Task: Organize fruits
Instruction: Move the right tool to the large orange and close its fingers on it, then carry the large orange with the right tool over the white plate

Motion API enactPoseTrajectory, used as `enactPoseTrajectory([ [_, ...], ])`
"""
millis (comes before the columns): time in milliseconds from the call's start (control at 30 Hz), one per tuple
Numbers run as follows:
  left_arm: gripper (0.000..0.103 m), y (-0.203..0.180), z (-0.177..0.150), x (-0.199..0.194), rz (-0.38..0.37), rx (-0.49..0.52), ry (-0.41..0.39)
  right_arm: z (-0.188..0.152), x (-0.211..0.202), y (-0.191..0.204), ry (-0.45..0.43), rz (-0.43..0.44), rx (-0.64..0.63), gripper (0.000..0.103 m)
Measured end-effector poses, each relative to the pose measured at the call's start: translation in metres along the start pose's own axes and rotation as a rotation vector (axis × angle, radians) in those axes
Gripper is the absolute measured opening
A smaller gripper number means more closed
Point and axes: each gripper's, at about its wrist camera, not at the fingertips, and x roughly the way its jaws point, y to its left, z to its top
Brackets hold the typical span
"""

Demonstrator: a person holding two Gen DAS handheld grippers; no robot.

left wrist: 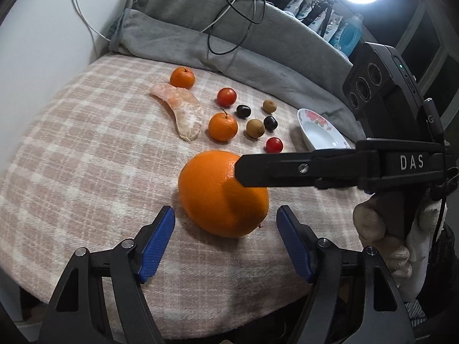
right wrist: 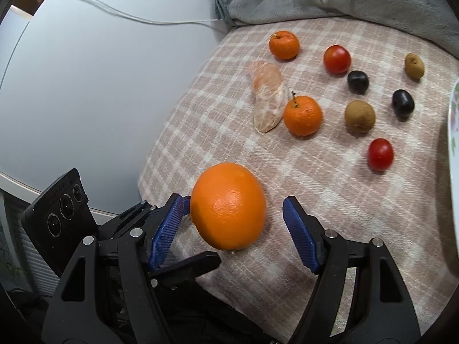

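Left wrist view: bowl (left wrist: pixel 315 132) empty, at right edge of plaid bed (left wrist: pixel 86 143). Big orange (left wrist: pixel 221 195) nearest, between both tongs, left tongs (left wrist: pixel 225 223) & right tongs (right wrist: pixel 233 218) released, pads not pressing. Beyond: 2 mandarins, 2 tomatoes, 2 kiwis, 2 dark plums, 1 peeled segment (left wrist: pixel 183 111). Gray blanket (left wrist: pixel 229 34) w/ cables behind.
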Motion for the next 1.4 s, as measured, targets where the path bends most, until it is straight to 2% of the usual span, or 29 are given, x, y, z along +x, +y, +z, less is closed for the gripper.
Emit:
enactPoseTrajectory([
  [200,0.061,0.0,0.001,0.002,-0.017,-0.001,0.013,0.001,0.01,0.005,0.016,0.005,-0.003,0.075],
  [600,0.059,0.002,0.002,0.004,-0.006,0.012,0.011,-0.002,0.019,0.004,0.03,0.003,0.003,0.065],
  [1067,0.059,-0.002,0.004,0.003,-0.003,0.028,0.01,-0.005,0.01,0.005,0.009,-0.021,0.001,0.064],
  [1400,0.059,-0.027,0.017,0.009,-0.033,0.088,0.004,-0.006,-0.019,-0.005,-0.041,-0.045,0.024,0.064],
])
